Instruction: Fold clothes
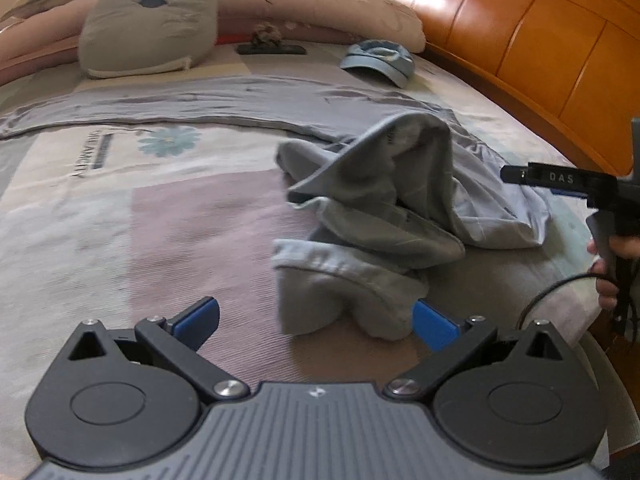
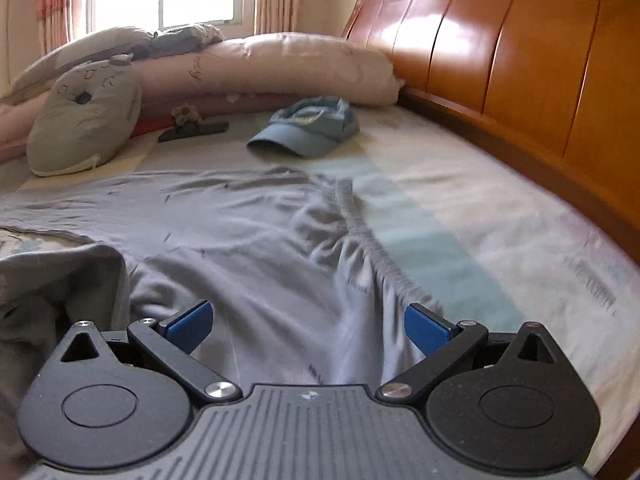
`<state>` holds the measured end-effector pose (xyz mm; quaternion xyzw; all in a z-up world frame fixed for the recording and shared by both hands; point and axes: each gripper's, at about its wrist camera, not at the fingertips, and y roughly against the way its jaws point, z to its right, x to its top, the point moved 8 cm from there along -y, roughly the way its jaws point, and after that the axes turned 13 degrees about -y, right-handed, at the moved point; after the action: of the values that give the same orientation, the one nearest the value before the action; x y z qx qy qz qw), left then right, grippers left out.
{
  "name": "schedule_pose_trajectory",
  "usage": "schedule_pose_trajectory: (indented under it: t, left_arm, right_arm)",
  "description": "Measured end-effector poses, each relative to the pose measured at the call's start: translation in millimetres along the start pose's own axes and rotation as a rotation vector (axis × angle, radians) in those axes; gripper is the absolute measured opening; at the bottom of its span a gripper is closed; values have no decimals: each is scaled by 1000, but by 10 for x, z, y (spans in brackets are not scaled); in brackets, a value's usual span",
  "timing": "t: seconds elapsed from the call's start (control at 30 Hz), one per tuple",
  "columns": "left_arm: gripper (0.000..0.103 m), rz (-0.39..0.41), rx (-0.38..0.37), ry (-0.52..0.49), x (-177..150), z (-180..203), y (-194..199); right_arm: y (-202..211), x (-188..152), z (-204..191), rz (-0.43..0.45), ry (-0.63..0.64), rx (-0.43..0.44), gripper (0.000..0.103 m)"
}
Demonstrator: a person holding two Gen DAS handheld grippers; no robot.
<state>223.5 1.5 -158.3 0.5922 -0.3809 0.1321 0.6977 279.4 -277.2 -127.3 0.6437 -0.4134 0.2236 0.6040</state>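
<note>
A pair of grey trousers [image 1: 224, 100] lies across the bed, one leg stretched flat to the left, the other leg bunched into a heap [image 1: 376, 224] at centre right. My left gripper [image 1: 316, 320] is open, just short of the heap's near cuff, which sits between the blue pads [image 1: 200, 316]. The right gripper shows at the right edge of the left wrist view [image 1: 516, 174], held by a hand. In the right wrist view my right gripper [image 2: 308, 326] is open above the trousers' waist part [image 2: 248, 240], near the elastic waistband [image 2: 368, 240]. The bunched leg [image 2: 52, 280] lies at its left.
A blue cap [image 1: 378, 60] [image 2: 308, 126] sits near the pillows. A grey cushion [image 1: 148, 20] and a long pink pillow [image 1: 320, 4] line the far side. A dark flat object [image 1: 272, 48] lies by them. The wooden headboard [image 1: 540, 52] runs along the right.
</note>
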Motion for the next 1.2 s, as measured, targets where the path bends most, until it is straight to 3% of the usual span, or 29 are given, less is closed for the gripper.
schedule_pose_trajectory:
  t: [0.2,0.27,0.57,0.7,0.83,0.97,1.1,1.2]
  left_arm:
    - [102,14,31,-141,173,243,-311]
    - [102,-31,92,-186,182,249,-451]
    - [103,-66,283,85,-24,-639,-290]
    - [103,-109,421,74,-121,-1055,-189]
    - [103,-115,401,115,-215,-1387,-120]
    - [102,-115,377,135,-225,-1453,-21]
    - [102,-46,280,43,-127,-1121,153]
    - [102,-10,196,-100,-34,-734,177]
  right_arm:
    - [59,-204,45,-63,-18,63,103]
    - [85,-253,41,-76,-19,82,103]
    - [210,-183,-9,-46,-16,104,103]
    - [217,-181,-24,-47,-15,102,103]
    - [227,-201,-47,-54,-5,97,103]
    - [269,-212,-82,-51,9,93,103]
    - [286,-242,-178,-61,22,114,103]
    - [297,-266,-252,-70,32,132,103]
